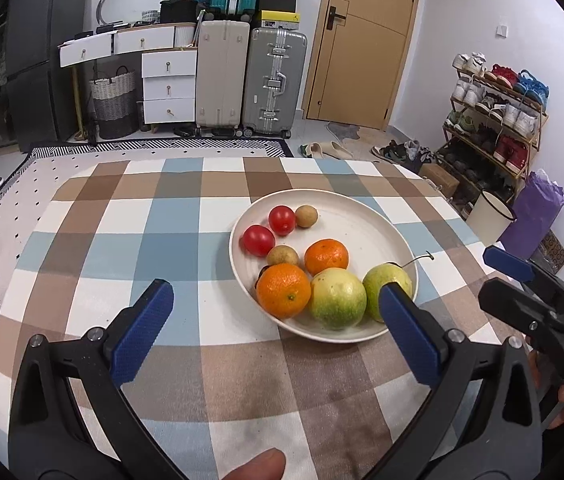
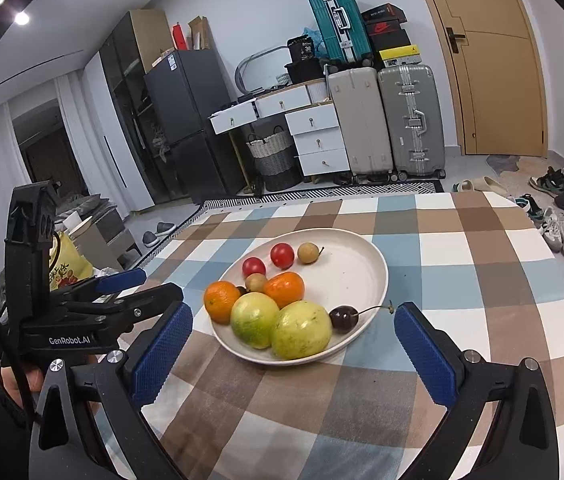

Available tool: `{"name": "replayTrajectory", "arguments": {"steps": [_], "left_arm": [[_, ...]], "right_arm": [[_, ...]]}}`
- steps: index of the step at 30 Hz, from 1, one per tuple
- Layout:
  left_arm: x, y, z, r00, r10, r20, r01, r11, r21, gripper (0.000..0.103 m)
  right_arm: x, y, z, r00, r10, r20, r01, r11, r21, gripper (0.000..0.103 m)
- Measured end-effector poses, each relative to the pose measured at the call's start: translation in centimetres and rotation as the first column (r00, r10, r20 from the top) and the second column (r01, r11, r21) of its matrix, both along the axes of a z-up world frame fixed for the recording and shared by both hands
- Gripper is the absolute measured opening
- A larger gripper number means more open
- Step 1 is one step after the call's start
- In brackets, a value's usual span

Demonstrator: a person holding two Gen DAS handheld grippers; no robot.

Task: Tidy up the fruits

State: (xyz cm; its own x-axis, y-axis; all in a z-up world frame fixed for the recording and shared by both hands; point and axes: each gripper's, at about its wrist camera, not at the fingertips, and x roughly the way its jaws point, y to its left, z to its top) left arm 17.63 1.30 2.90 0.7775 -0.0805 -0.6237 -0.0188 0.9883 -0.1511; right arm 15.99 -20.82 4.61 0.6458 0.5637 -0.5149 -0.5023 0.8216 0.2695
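A cream plate [image 1: 365,220] [image 2: 357,256] on the checked tablecloth holds two oranges [image 1: 283,290] [image 2: 221,301], two yellow-green fruits [image 1: 337,298] [image 2: 301,329], two red tomatoes [image 1: 258,240] [image 2: 282,255], two small brown fruits [image 1: 305,216] [image 2: 307,253] and a dark cherry [image 2: 343,319]. My left gripper [image 1: 278,300] is open and empty, just before the plate's near rim. My right gripper [image 2: 293,326] is open and empty, its jaws standing either side of the plate's near edge. Each gripper shows in the other's view: the right [image 1: 529,280], the left [image 2: 122,280].
The checked tablecloth [image 1: 170,232] [image 2: 461,264] covers the table, whose far edge drops to a patterned rug. Suitcases [image 1: 274,84], white drawers [image 1: 168,88] and a door stand behind. A shoe rack [image 1: 497,120] and bin stand at the right.
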Motion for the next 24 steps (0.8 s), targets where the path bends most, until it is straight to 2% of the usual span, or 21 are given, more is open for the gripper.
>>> {"name": "replayTrajectory", "arguments": {"steps": [11,18,24], "left_arm": [[-3.2,0.1,-0.4,0.999,0.013,0.035,-0.013,1.0,-0.006,0.102],[-3.5,-0.8,-1.4,0.998,0.01,0.07,-0.013,0.999,0.039,0.102],[-3.6,-0.9,-1.7,0.993,0.003,0.121,-0.007,0.999,0.038,0.102]], "right_arm": [[-2.5,-0.3,0.2,0.998,0.019,0.058,-0.017,1.0,-0.024,0.103],[-3.4,-0.7,-0.2,0.992,0.037,0.117,-0.034,0.999,-0.028,0.103],[-3.5,0.0,-0.5,0.985,0.068,0.16,-0.06,0.997,-0.056,0.103]]}}
